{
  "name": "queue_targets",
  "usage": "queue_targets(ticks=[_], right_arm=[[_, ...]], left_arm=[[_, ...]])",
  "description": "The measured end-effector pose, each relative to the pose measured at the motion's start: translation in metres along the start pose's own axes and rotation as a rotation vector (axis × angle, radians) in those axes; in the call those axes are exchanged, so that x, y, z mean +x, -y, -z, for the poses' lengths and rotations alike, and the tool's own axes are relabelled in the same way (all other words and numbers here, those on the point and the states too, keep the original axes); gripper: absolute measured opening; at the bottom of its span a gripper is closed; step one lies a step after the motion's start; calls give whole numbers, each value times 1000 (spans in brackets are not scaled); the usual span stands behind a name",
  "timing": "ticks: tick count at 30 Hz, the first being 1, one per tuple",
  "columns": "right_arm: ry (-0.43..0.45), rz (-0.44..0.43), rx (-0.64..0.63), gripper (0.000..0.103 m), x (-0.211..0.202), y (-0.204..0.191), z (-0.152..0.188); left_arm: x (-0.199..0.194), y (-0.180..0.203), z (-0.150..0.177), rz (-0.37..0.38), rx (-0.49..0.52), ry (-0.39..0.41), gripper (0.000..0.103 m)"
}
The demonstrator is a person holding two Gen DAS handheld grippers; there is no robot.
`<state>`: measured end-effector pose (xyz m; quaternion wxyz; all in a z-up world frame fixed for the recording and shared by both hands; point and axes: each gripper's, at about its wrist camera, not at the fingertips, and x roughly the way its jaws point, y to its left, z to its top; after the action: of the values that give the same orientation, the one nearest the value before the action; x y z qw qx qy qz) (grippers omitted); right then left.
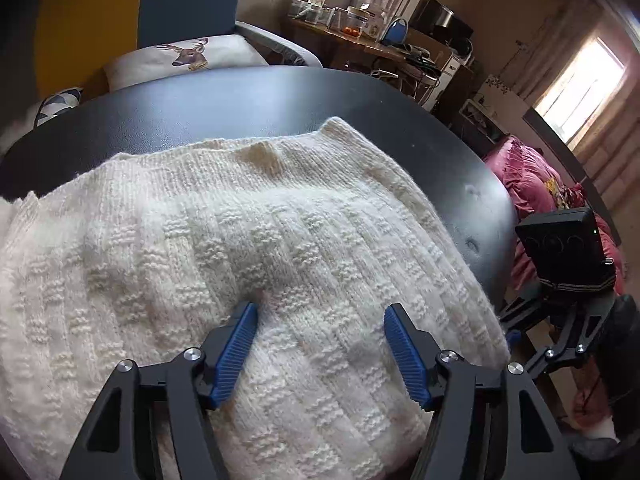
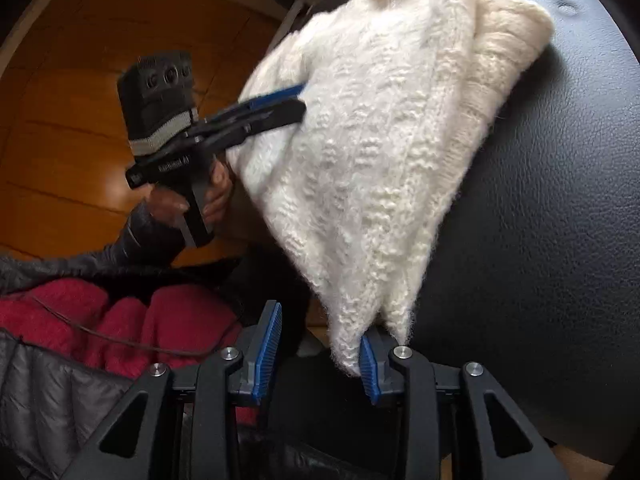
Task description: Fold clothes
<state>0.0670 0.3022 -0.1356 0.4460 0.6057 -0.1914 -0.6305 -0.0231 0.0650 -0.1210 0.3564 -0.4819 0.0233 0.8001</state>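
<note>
Both tongs are spread: the left tongs [image 1: 320, 312] over the cream knitted sweater [image 1: 240, 240] on the black desk [image 1: 240, 96], the right tongs [image 2: 320, 344] at its corner.

Domestic living room. A deer-print cushion [image 1: 188, 54] lies behind the black table [image 1: 248, 100]. A cluttered wooden sideboard [image 1: 360, 46] and curtained window [image 1: 580, 92] stand beyond.

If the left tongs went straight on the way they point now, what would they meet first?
Most likely the cream knitted sweater: the open left tongs already hover over or rest on it, with the black table beyond. Depth is unclear.
</note>
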Motion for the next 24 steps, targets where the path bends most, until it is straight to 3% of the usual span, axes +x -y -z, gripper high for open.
queue_targets(ticks=[1,4,9,12,15,18,20,23,24], right_arm=[[-2,12,11,9,-1,4,0],[19,-2,35,8,-5,10,2],[129,65,55,26,-37,-8,14],[292,186,61,31,-76,-27,9],[522,272,64,31,-107,-42,-3],[630,347,62,31,-112,-42,-29],[626,406,82,31,-105,-36,-50],[530,532,74,31,-75,-31,-82],[488,620,49,28,-64,-31,-88]], left_arm=[[1,1,1,-7,1,8,67],[5,4,2,-22,-4,20,70],[0,8,1,-21,-5,30,74],[-14,8,-5,-4,-30,70,74],[-30,3,-12,-2,-51,136,74],[-35,-5,-16,-4,-83,150,74],[-34,-8,-14,3,-87,141,74],[-24,-9,-7,-16,-68,104,74],[-18,-11,-4,-20,-72,82,75]])
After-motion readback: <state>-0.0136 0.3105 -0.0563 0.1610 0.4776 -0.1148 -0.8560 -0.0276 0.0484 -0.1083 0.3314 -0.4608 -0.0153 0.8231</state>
